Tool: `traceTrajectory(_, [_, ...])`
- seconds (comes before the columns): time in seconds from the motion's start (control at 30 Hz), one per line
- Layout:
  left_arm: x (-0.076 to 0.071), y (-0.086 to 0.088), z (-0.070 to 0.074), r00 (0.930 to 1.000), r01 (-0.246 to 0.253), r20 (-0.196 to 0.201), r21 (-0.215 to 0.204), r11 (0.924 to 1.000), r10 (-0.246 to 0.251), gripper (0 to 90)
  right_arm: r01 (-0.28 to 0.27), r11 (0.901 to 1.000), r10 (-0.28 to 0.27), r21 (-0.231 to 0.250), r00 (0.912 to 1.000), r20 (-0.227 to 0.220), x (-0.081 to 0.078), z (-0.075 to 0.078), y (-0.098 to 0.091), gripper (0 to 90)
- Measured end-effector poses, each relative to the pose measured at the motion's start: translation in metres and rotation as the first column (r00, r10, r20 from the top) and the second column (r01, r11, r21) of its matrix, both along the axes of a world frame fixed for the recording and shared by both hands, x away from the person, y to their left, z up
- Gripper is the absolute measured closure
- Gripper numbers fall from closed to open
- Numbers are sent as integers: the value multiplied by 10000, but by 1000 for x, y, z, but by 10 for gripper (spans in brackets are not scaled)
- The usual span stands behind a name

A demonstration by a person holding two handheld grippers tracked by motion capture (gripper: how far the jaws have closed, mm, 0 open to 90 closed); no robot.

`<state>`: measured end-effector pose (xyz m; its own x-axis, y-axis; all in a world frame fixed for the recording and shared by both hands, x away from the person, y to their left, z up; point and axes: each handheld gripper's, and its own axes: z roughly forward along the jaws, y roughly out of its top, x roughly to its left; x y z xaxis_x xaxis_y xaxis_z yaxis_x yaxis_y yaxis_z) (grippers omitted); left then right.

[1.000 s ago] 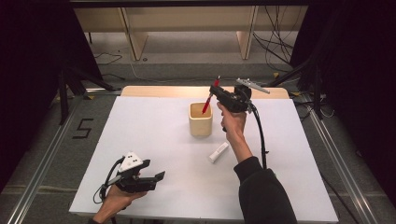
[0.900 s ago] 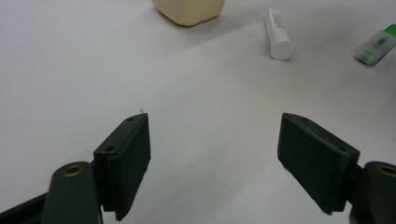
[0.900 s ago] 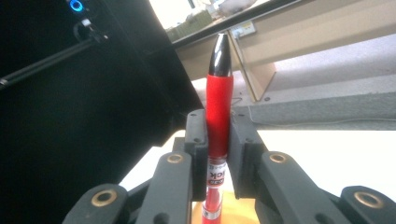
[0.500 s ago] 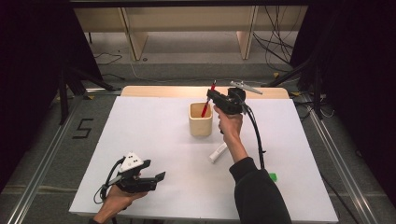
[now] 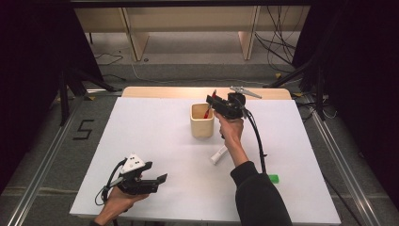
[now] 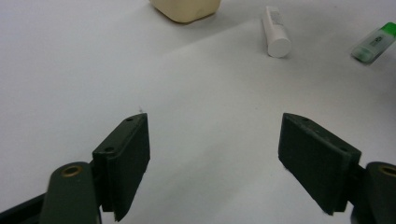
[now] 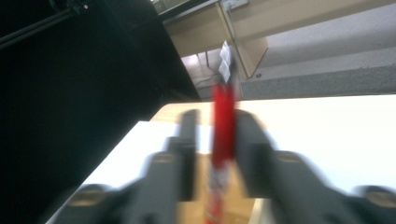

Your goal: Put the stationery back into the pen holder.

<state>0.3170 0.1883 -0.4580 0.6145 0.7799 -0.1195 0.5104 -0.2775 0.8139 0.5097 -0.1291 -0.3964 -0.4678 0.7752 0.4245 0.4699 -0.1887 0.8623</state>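
The right tool (image 5: 210,104) is hovering over the beige cup (image 5: 202,127) near the counter's far edge, its jaws just opening around the red pen (image 5: 207,112), which is dropping into the cup. The left tool (image 5: 157,173) is resting spread at the near-left corner.

The right gripper (image 5: 210,104) has come down toward the cup (image 5: 202,121) and now sits just beside its rim. Its jaws have just been opening, with the red pen (image 5: 207,111) between them, a gap showing on one side in the right gripper view. The pen, earlier raised above the cup, now has its lower end inside the cup, below the gripper.
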Motion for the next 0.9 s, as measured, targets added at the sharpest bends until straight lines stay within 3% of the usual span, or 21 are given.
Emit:
traceTrajectory(0.07, [0, 0, 0, 10000, 9, 1, 35, 10000, -9, 244, -29, 10000, 29, 19, 10000, -42, -1, 1, -1, 504])
traceTrajectory(0.27, [0, 0, 0, 10000, 9, -52, 36, 10000, -9, 242, 125, 9997, -132, 227, 9996, 267, -8, 15, -13, 352])
traceTrajectory(0.37, [0, 0, 0, 10000, 3, -68, 68, 10000, -2, 242, 76, 9998, -82, 179, 9994, 345, -12, 20, -19, 336])
traceTrajectory(0.53, [1, 0, -1, 10000, 7, -91, 88, 10000, -6, 241, -232, 9987, 265, -460, 9971, 716, -27, 28, -33, 302])
traceTrajectory(0.63, [1, -1, -1, 9999, 12, -112, 107, 9999, -11, 239, -523, 9957, 583, -761, 9953, 779, -40, 28, -43, 278])
traceTrajectory(0.83, [1, 0, 0, 9999, -40, -154, 116, 9999, 42, 239, -805, 9932, 875, -840, 9927, 831, -57, 27, -55, 258])
traceTrajectory(0.9, [2, 0, 0, 9999, -60, -126, 92, 9999, 61, 239, -929, 9891, 1047, -1146, 9892, 1023, -70, 26, -61, 254])
